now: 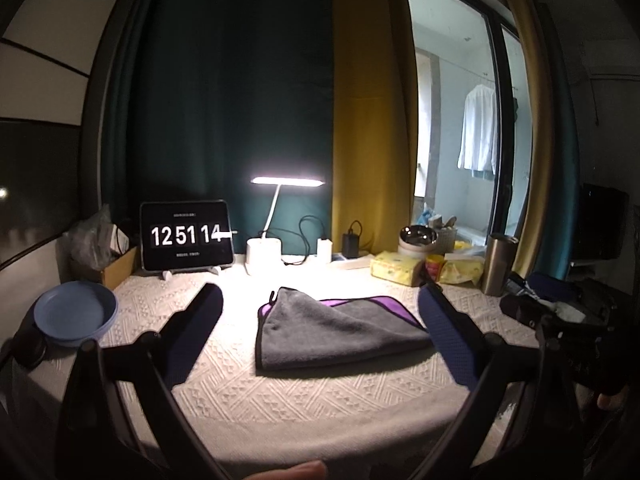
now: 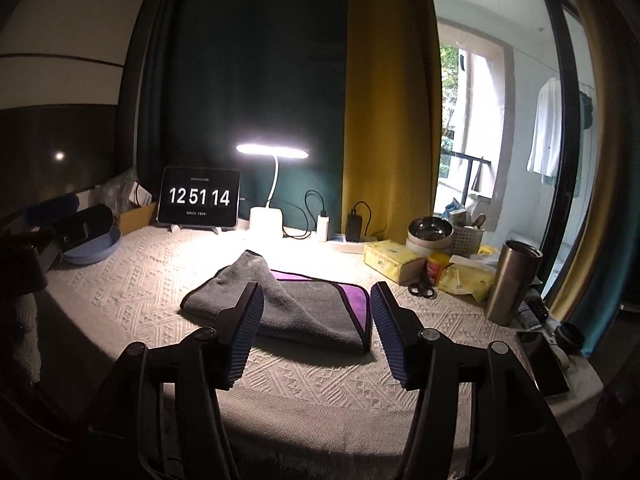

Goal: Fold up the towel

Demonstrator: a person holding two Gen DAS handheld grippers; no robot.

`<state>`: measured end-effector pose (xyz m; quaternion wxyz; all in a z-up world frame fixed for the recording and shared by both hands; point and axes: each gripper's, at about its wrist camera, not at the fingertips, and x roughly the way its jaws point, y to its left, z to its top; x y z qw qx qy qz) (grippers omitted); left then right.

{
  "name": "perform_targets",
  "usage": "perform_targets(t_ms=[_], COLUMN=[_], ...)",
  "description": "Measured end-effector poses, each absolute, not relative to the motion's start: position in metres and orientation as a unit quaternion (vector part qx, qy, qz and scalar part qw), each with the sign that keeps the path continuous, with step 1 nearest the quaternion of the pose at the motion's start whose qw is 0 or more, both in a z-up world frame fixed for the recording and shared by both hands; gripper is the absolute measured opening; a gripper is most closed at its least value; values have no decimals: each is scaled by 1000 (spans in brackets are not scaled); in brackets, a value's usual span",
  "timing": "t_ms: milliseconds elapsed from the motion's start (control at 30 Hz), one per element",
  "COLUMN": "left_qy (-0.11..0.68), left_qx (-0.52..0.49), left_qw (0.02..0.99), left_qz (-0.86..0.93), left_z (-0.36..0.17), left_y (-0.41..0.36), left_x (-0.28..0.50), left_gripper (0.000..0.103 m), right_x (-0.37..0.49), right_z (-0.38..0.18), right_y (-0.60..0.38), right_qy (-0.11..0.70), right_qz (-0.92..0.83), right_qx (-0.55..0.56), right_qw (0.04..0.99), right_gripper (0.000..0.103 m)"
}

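Note:
A grey towel [image 1: 340,332] with purple trim lies folded over on the white patterned tablecloth [image 1: 280,400], a purple strip showing along its far edge. In the right wrist view the towel [image 2: 288,304] lies just beyond the fingers. My left gripper [image 1: 320,304] is open and empty, held back from the towel, its fingers either side of it in view. My right gripper [image 2: 316,300] is open and empty, just short of the towel's near edge.
A blue plate [image 1: 76,312] sits at the left. At the back stand a tablet clock [image 1: 186,236], a lit desk lamp [image 1: 264,256], chargers, tissue packs [image 1: 396,268], a steel bowl [image 2: 430,234], scissors [image 2: 420,289] and a metal tumbler [image 2: 512,280]. A phone [image 2: 544,364] lies at the right edge.

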<state>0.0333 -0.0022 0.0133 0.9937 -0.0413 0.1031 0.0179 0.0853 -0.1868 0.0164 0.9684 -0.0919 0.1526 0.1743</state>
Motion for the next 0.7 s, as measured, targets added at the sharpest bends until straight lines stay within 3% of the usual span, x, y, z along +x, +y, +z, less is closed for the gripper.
perform_targets(t_ms=[700], left_qy=[110], left_qx=[-33], left_qw=[993], left_qz=[9], left_z=[10], left_y=[-8], left_x=[21], left_gripper=[99], right_x=[79], right_z=[14], right_y=[-186], right_qy=[159], right_qz=[182], right_qx=[-98], right_qw=[965], right_gripper=[60])
